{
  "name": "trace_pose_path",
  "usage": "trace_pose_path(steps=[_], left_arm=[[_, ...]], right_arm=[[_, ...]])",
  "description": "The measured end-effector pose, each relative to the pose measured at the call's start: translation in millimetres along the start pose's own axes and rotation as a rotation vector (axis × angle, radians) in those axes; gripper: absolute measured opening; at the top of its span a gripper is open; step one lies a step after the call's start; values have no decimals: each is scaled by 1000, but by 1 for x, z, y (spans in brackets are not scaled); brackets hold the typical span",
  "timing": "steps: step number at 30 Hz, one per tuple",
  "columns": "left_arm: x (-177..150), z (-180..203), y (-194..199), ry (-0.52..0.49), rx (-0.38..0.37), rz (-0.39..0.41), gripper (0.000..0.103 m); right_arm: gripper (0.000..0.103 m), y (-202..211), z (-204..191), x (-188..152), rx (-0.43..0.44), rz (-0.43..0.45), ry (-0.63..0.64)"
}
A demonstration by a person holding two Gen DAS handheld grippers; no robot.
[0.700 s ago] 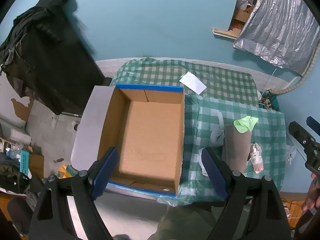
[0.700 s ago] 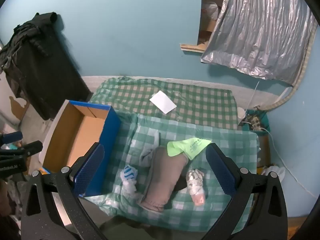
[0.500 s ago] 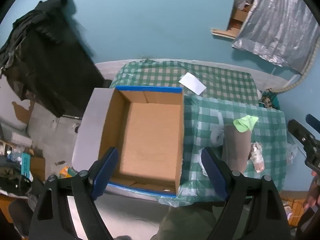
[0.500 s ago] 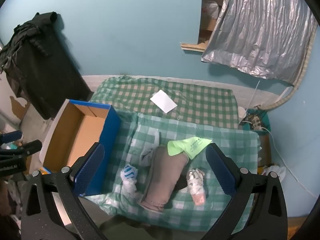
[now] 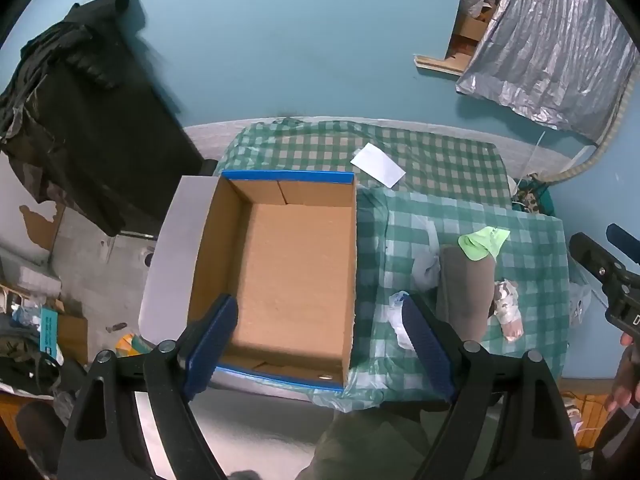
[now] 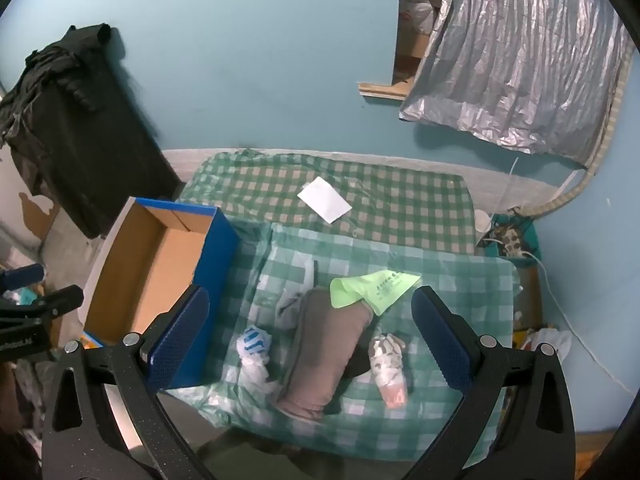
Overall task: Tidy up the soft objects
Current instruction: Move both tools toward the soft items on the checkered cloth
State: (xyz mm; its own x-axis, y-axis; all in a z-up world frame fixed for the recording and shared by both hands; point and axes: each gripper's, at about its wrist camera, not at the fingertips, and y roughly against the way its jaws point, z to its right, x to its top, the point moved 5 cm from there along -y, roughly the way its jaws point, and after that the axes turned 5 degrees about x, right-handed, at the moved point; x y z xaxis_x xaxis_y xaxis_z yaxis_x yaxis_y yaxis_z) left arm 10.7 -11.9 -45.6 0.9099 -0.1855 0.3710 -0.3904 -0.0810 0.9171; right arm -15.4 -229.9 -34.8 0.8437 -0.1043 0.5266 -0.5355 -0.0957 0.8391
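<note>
The left gripper (image 5: pixel 320 344) hangs wide apart with nothing between its blue pads, pointing steeply down over the open cardboard box (image 5: pixel 292 272). Only this view shows the box's bare floor whole; from the right wrist the box (image 6: pixel 160 264) sits at nine o'clock, seen slantwise, with its blue outer wall facing the cloths.

The right gripper (image 6: pixel 312 340) is likewise spread wide and holds nothing. Its view gives the soft things plainly, lying on the green checked tabletop (image 6: pixel 460 304): a folded grey-brown cloth (image 6: pixel 328 352) at the centre, a lime green cloth (image 6: pixel 372 284) overlapping its far end at one o'clock, a blue-and-white sock (image 6: pixel 252 342) just beside it at nine o'clock, and a grey patterned sock (image 6: pixel 388 364) at three o'clock. A pale grey piece (image 6: pixel 288 308) shows at the cloth's left edge; what it is I cannot tell. In the left view the right pad partly covers the blue-and-white sock.

Farther off, at twelve o'clock, lies a white card (image 6: pixel 324 200).
</note>
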Motion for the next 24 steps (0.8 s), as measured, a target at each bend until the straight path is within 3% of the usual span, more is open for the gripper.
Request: trace_pose_path(steps=[24], left_arm=[[0, 11, 4, -20, -27, -6, 85]], right_arm=[[101, 3, 10, -3, -4, -4, -2]])
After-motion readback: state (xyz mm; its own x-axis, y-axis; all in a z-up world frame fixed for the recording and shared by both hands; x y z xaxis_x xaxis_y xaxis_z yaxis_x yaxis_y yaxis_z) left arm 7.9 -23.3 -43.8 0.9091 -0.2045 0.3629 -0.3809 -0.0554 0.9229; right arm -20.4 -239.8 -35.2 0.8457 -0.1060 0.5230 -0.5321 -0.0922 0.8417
